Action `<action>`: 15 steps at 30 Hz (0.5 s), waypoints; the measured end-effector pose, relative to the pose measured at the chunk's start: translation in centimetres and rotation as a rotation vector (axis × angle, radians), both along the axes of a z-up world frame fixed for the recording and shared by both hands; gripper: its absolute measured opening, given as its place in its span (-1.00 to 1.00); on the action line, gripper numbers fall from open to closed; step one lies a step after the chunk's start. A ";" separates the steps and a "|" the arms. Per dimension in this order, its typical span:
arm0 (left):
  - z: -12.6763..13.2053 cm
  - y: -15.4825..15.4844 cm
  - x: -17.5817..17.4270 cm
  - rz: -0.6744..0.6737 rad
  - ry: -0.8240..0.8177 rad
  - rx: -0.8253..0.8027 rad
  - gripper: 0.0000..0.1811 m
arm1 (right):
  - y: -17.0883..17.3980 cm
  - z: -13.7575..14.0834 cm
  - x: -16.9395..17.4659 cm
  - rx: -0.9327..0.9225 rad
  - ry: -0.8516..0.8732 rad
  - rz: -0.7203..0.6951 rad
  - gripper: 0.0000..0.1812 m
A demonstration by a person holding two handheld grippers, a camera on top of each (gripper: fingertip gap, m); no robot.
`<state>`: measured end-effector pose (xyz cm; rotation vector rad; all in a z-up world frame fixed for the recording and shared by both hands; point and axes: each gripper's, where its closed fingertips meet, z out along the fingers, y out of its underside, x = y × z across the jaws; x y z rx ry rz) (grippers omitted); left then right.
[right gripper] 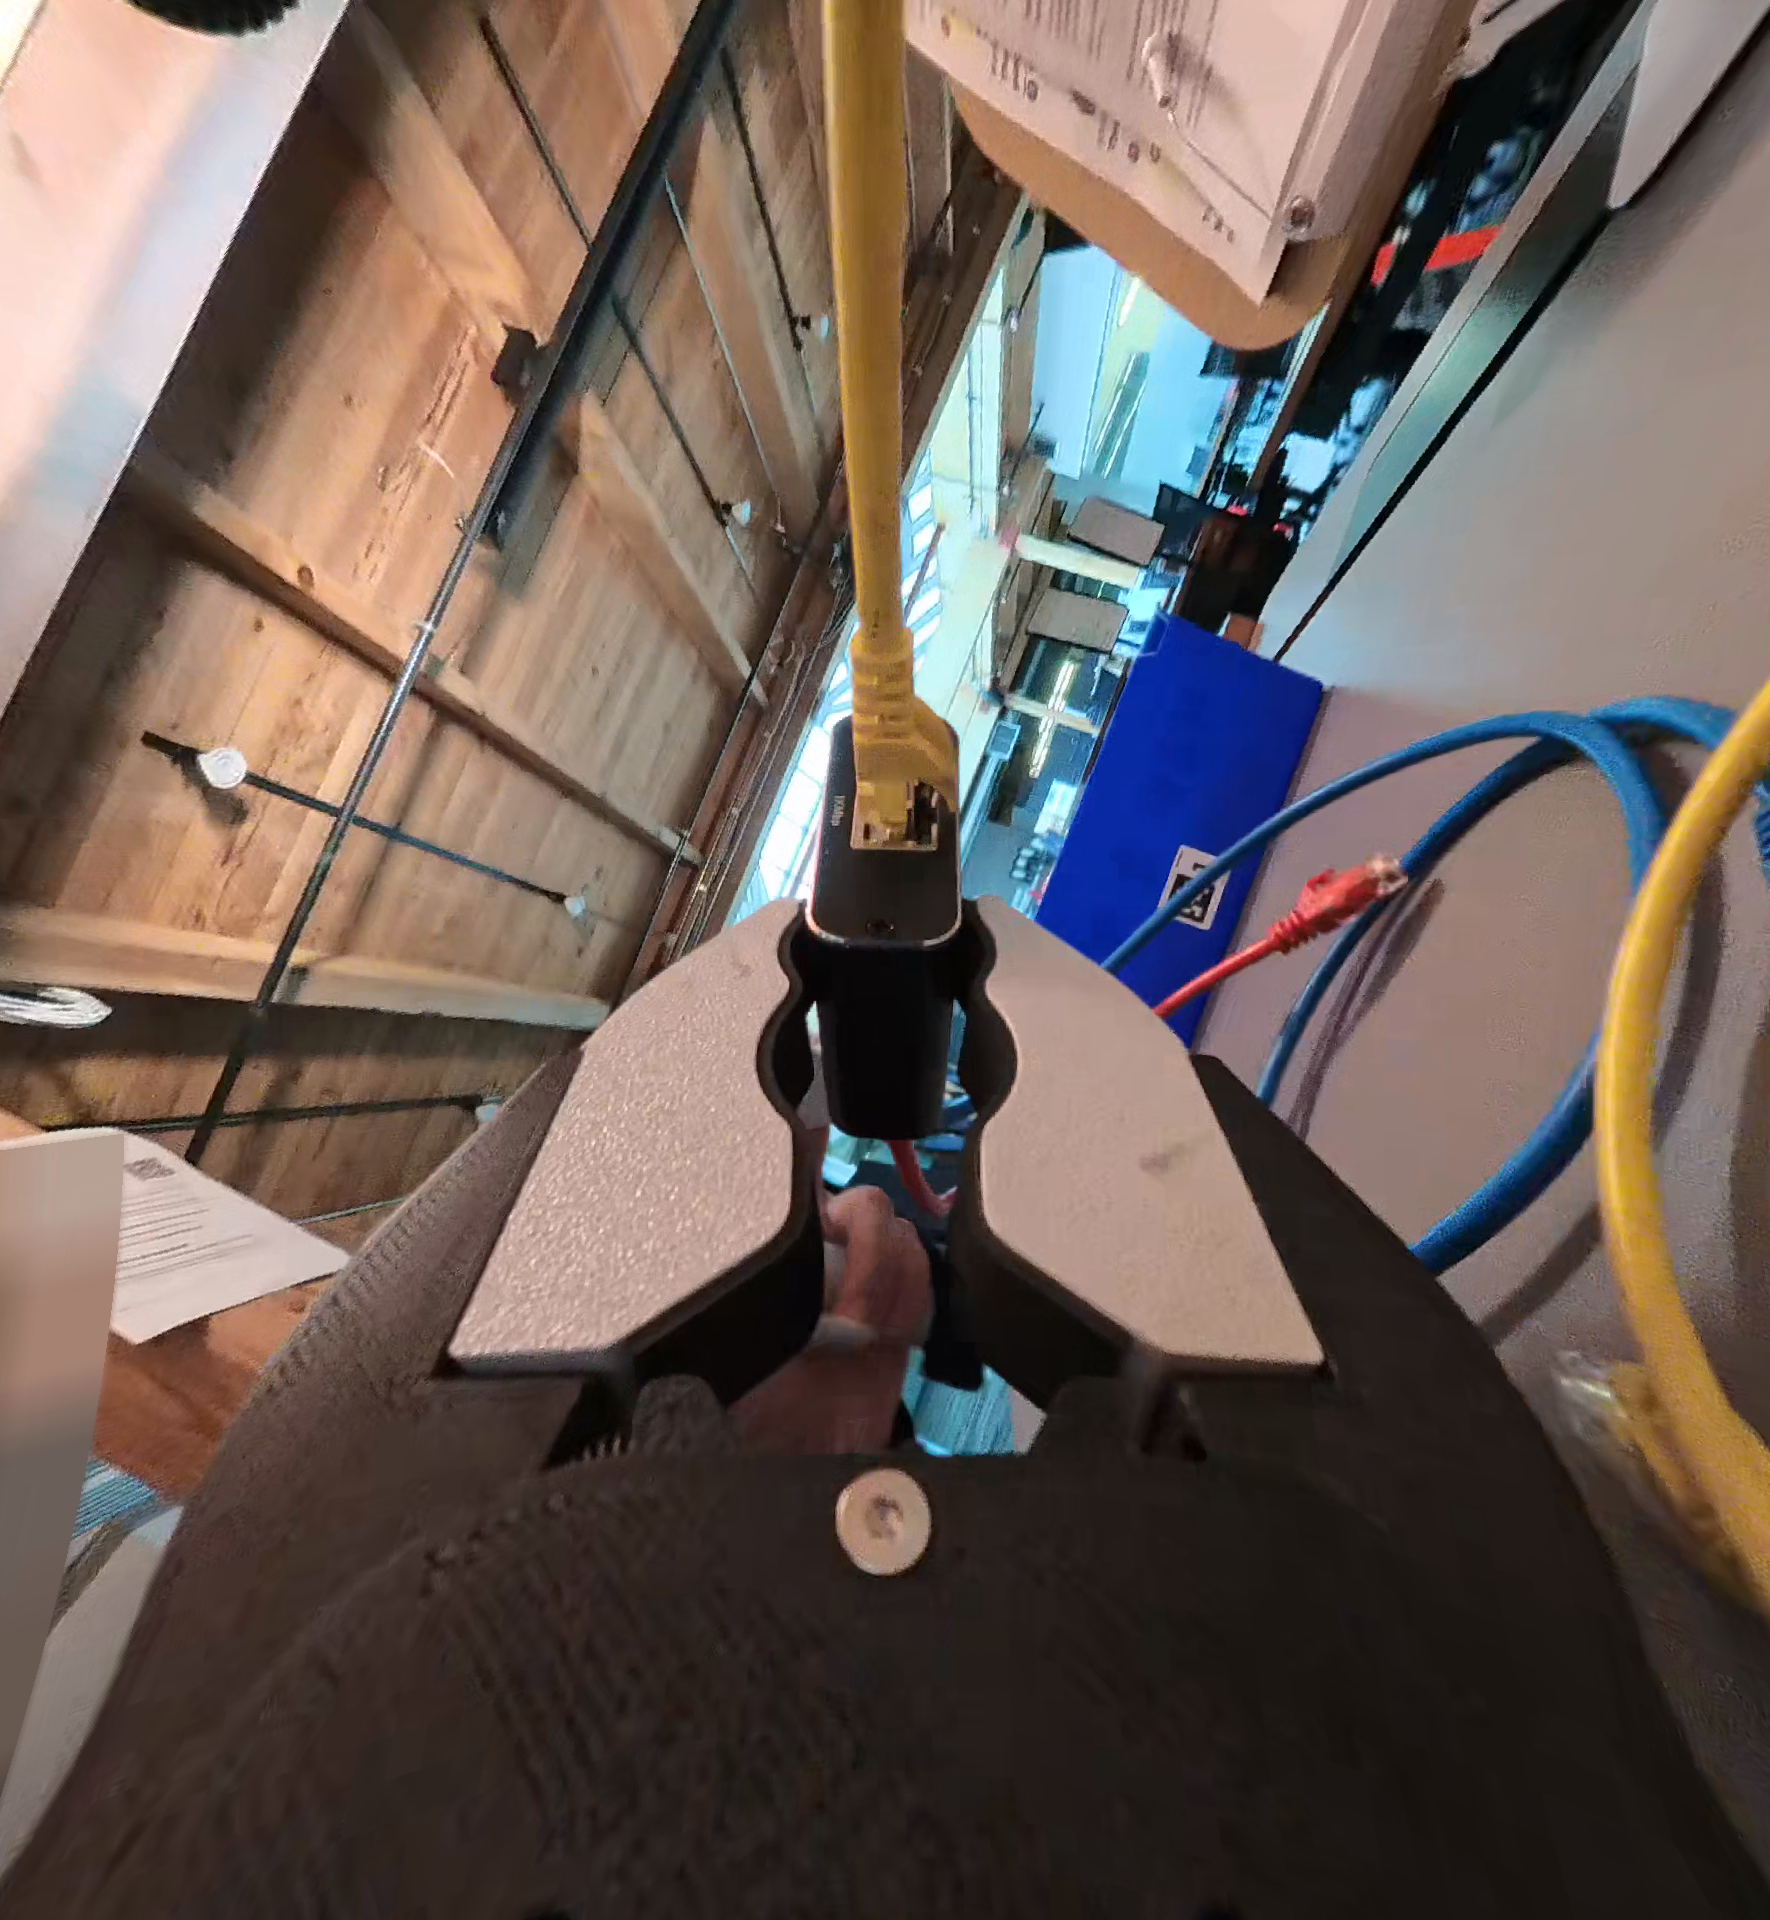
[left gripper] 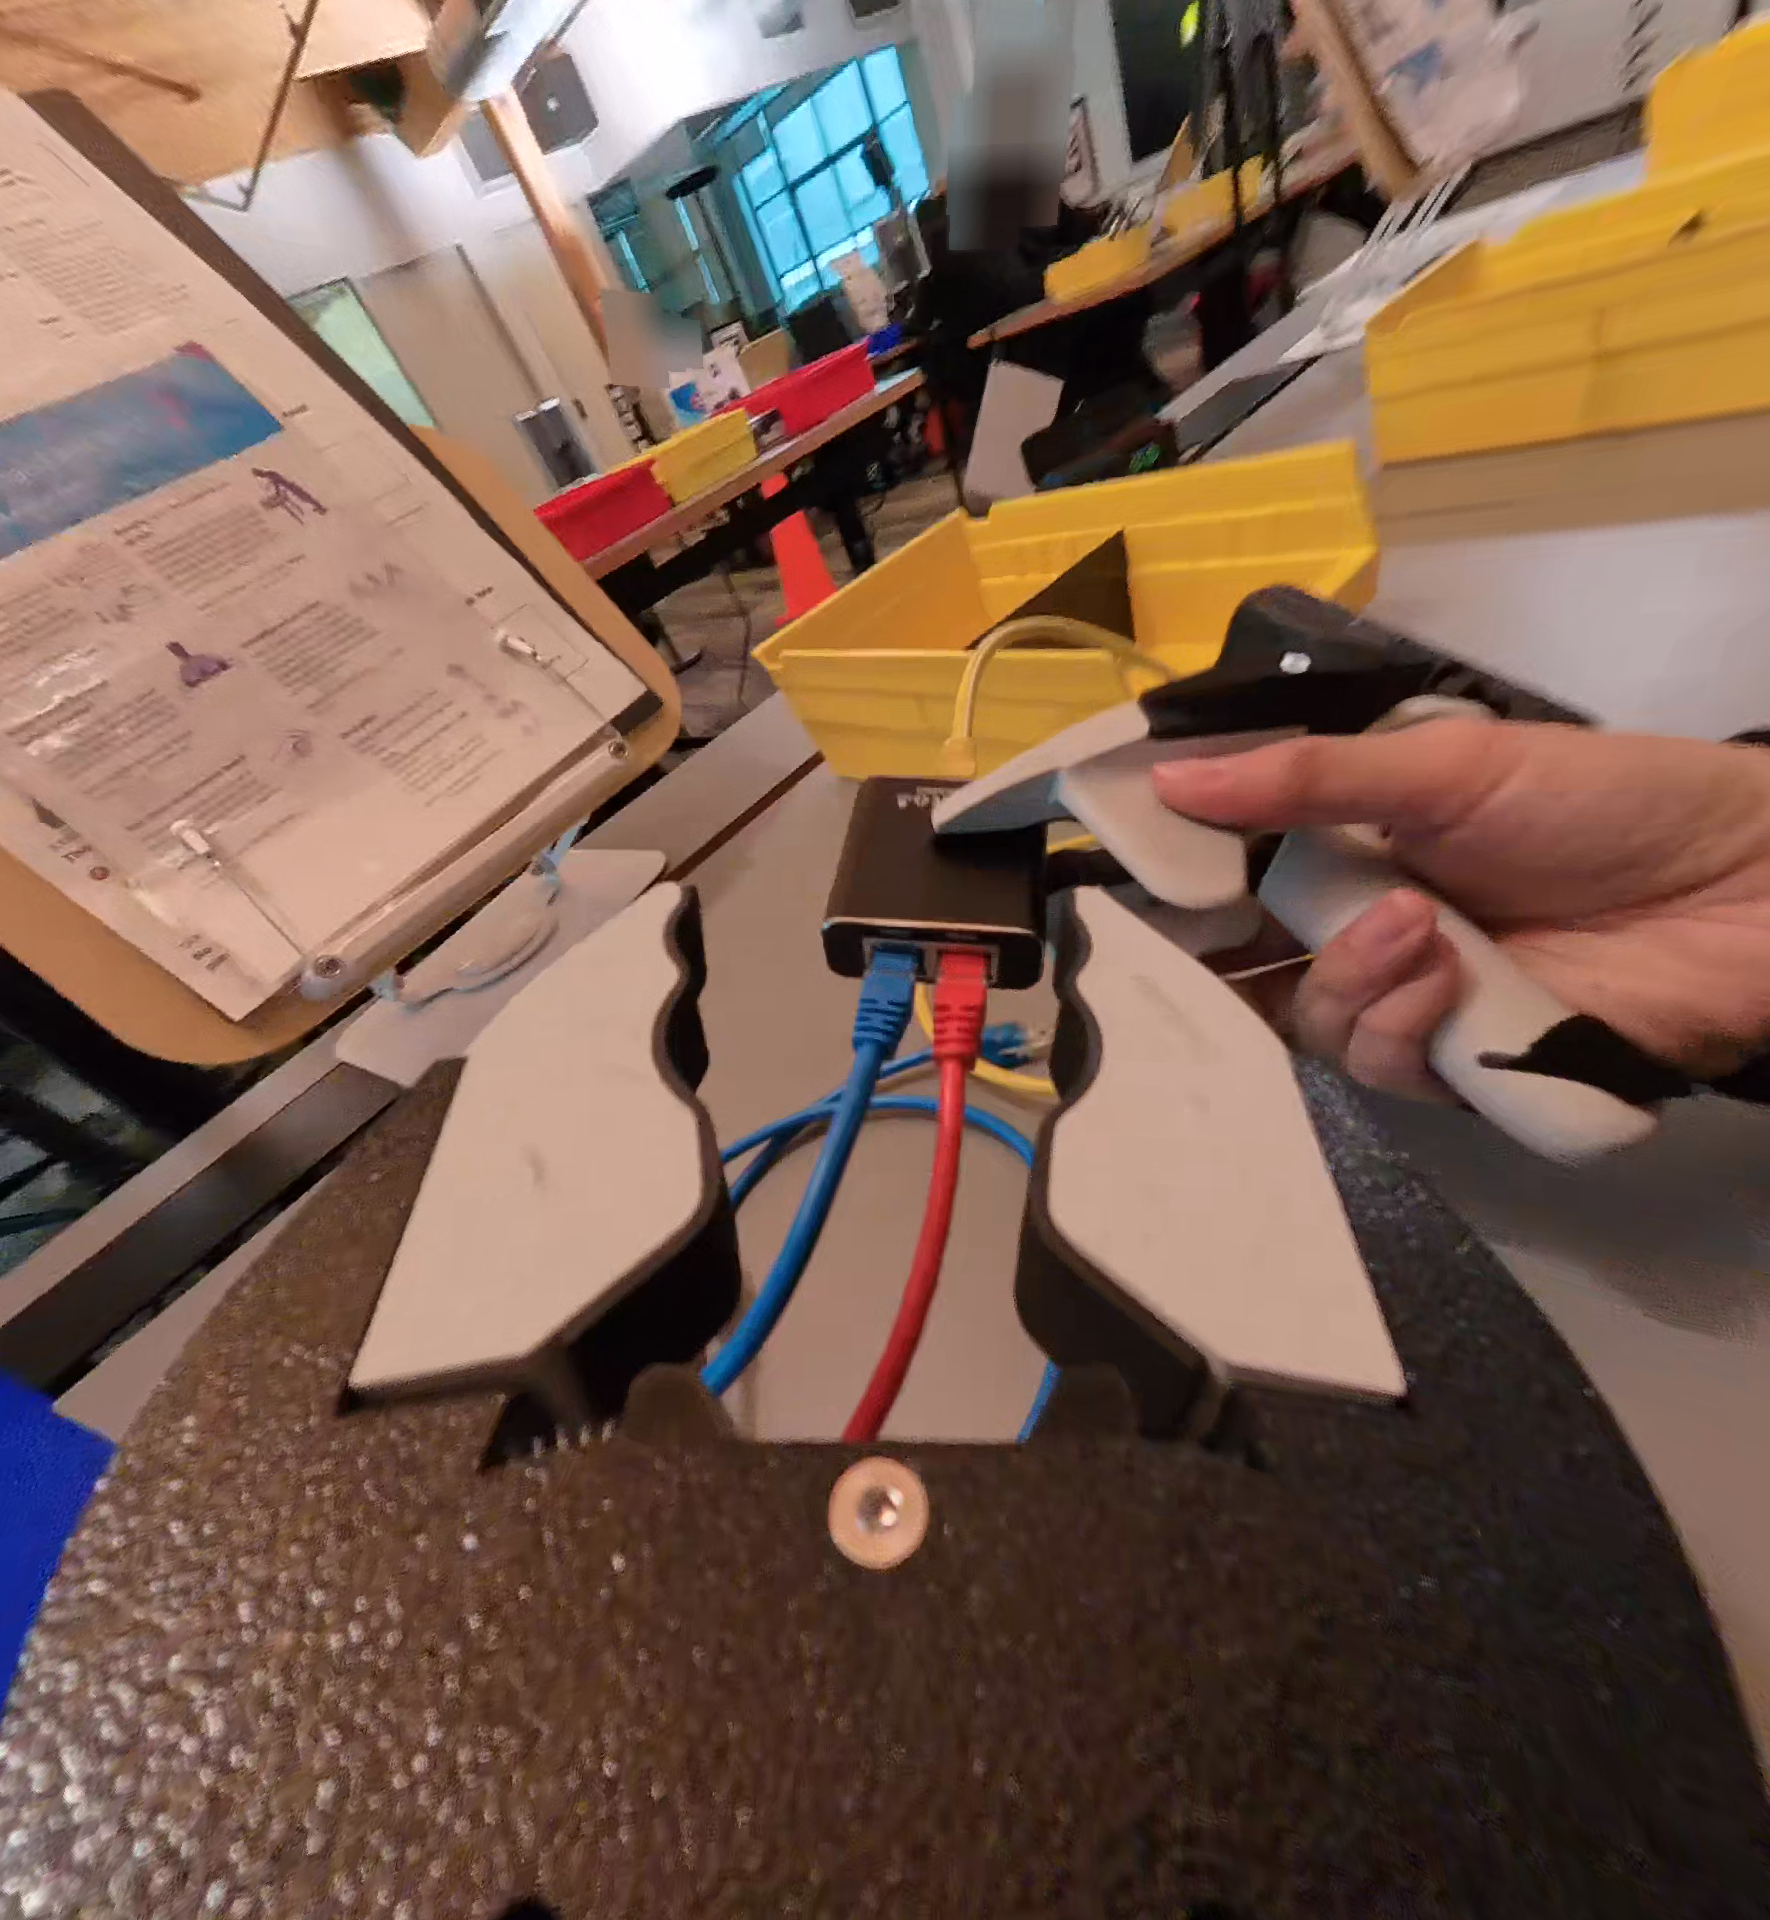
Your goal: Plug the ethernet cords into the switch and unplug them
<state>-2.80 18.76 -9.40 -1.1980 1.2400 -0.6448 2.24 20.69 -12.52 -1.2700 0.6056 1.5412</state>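
The black switch point(left gripper: 928, 883) lies on the grey table between the tips of my open left gripper point(left gripper: 876, 902). A blue cord point(left gripper: 886, 1003) and a red cord point(left gripper: 959, 1013) are plugged into its near face and run back between my left fingers, untouched. My right gripper point(left gripper: 1057, 810), held in a hand, clamps the switch from the right. In the right wrist view my right gripper point(right gripper: 881, 925) is shut on the switch point(right gripper: 881, 997). A yellow cord point(right gripper: 876, 582) is plugged into the switch's far port. A loose red plug point(right gripper: 1343, 894) lies on the table.
A tilted board with clipped papers point(left gripper: 237, 623) stands at the left. Yellow bins point(left gripper: 1068, 613) sit behind the switch and at the right. A blue bin point(right gripper: 1172, 748) stands on the table edge. Blue point(right gripper: 1546, 935) and yellow point(right gripper: 1639, 1039) cable loops lie on the table.
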 end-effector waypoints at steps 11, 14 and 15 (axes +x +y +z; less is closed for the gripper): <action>-3.0 0.1 0.8 -0.119 -0.108 0.038 -0.31 | -1.8 1.0 -4.6 -0.003 0.013 0.137 -0.74; -2.8 -0.1 0.5 -0.163 -0.168 0.053 -0.31 | -1.9 1.0 -4.9 -0.008 0.036 0.157 -0.73; -2.9 -0.1 0.4 -0.171 -0.180 0.052 -0.32 | -1.8 0.8 -5.0 -0.012 0.022 0.155 -0.73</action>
